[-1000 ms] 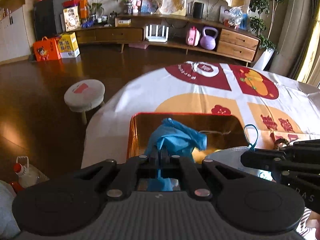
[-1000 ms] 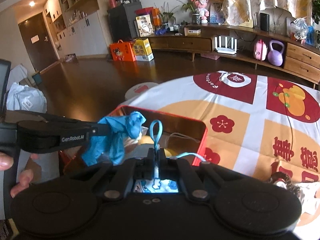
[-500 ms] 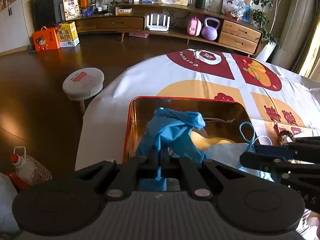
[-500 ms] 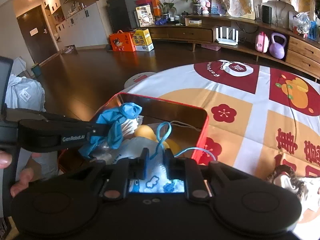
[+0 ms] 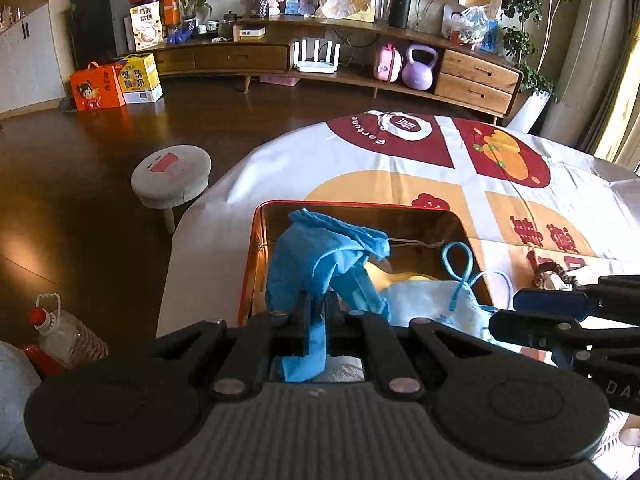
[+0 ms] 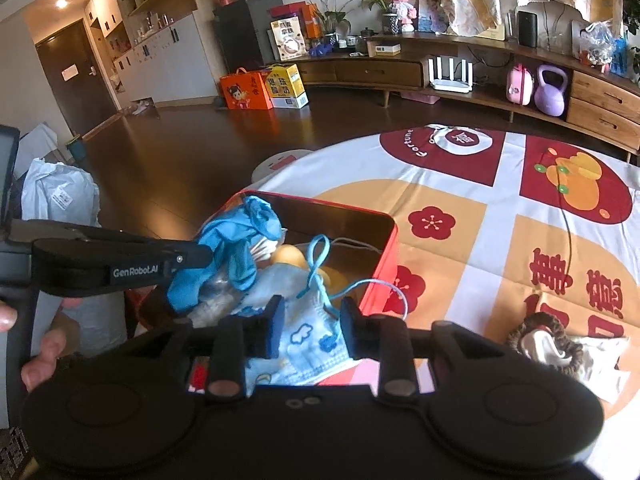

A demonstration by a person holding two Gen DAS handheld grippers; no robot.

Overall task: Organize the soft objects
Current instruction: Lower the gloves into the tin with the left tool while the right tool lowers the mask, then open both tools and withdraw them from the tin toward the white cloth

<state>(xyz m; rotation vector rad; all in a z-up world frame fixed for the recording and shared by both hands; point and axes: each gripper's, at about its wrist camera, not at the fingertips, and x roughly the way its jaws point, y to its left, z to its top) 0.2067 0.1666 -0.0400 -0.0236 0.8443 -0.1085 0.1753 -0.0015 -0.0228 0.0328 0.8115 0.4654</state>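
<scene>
A crumpled blue nitrile glove (image 5: 320,264) is pinched in the nearly closed left gripper (image 5: 316,312), hanging over the near left corner of the red rectangular tin (image 6: 384,240). Beside it, the right gripper (image 6: 308,320) is opening, its pads clear of the cloud-printed face mask (image 6: 308,336) draped over the tin's near edge between them.

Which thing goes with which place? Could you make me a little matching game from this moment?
Things:
1. blue glove
2. face mask
3. hair scrunchie
4. red tin

Places or states:
A. lying loose on the tablecloth, outside the tin
B. pinched in the left gripper, hanging over the tin
C. standing open on the tablecloth with soft things inside
D. lying at the tin's near edge, between the right gripper's opening jaws

Pairs: 1-B, 2-D, 3-A, 4-C
</scene>
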